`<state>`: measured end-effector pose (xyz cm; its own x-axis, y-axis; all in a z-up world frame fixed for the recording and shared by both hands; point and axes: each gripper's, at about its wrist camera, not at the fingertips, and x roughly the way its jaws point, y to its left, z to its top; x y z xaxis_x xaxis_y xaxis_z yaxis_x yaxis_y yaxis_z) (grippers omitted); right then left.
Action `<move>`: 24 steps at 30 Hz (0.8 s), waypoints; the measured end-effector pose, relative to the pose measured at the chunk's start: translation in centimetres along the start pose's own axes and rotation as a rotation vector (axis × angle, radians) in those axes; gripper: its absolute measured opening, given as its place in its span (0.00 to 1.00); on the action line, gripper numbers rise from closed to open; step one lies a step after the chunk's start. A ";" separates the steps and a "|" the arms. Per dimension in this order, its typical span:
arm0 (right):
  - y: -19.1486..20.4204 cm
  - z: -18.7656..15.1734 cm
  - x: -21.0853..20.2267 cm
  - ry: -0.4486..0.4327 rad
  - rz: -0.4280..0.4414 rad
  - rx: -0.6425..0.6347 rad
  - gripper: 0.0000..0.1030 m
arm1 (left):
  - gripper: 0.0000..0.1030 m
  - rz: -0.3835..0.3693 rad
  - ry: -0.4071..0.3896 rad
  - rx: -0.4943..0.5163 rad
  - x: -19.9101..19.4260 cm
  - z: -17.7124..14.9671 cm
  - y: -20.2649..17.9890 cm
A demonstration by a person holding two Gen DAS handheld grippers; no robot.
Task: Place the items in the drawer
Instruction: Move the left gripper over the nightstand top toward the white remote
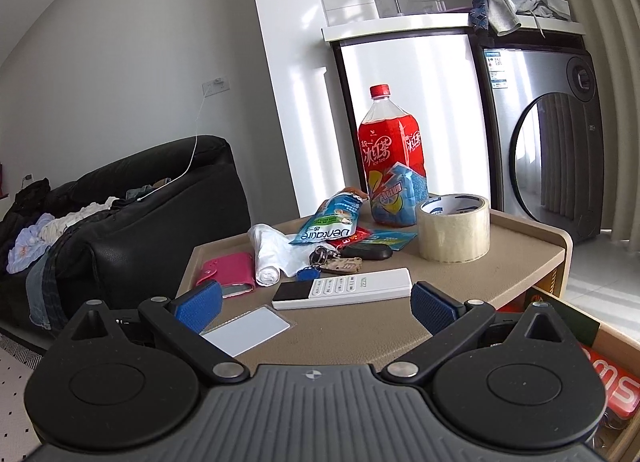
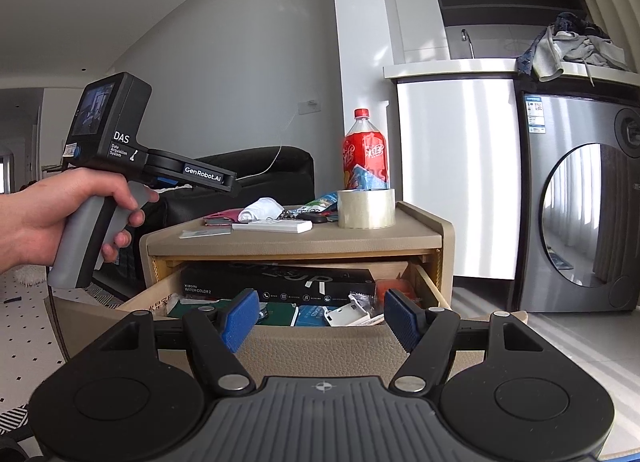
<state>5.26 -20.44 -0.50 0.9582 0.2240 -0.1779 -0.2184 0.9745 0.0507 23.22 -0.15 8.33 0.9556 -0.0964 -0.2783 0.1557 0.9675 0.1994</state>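
Observation:
A tan side table (image 1: 360, 326) carries a white remote (image 1: 344, 288), a white card (image 1: 246, 330), a tape roll (image 1: 454, 228), keys (image 1: 340, 260), a pink wallet (image 1: 228, 272), a rolled white cloth (image 1: 268, 258), a blue pouch (image 1: 330, 222) and a red ice tea bottle (image 1: 394, 162). My left gripper (image 1: 316, 308) hovers open over the table's near edge, just short of the remote. The drawer (image 2: 320, 346) below the tabletop is pulled out and full of boxes. My right gripper (image 2: 320, 320) stands open at the drawer front, empty. A hand holds the left gripper device (image 2: 120, 166) at the left.
A black sofa (image 1: 132, 222) piled with clothes stands left of the table. Behind it are a white cabinet (image 1: 412, 122) and a silver washing machine (image 1: 548, 134) with clothes on top. The drawer's contents include a black watch box (image 2: 276, 282) and a red box (image 1: 612, 386).

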 end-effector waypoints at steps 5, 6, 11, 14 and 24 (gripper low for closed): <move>-0.1 -0.1 0.4 0.010 0.001 0.000 0.71 | 1.00 -0.059 0.041 0.020 2.4 0.6 0.8; -0.1 -0.1 0.4 0.011 0.001 0.002 0.71 | 1.00 -0.075 0.046 0.035 2.9 0.7 1.0; -0.3 -0.1 0.8 0.017 0.009 0.003 0.71 | 1.00 -0.126 0.083 0.147 5.3 1.4 1.6; -0.3 0.0 1.0 0.014 0.014 0.007 0.71 | 1.00 -0.196 0.080 0.228 6.1 1.7 1.7; -0.5 -0.2 1.6 0.028 0.038 0.026 0.71 | 1.00 -0.392 0.128 0.490 9.4 3.2 1.2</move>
<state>6.87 -20.60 -0.98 0.9437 0.2615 -0.2025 -0.2495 0.9648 0.0831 33.15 -0.60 8.97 0.7716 -0.3634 -0.5221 0.6130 0.6441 0.4576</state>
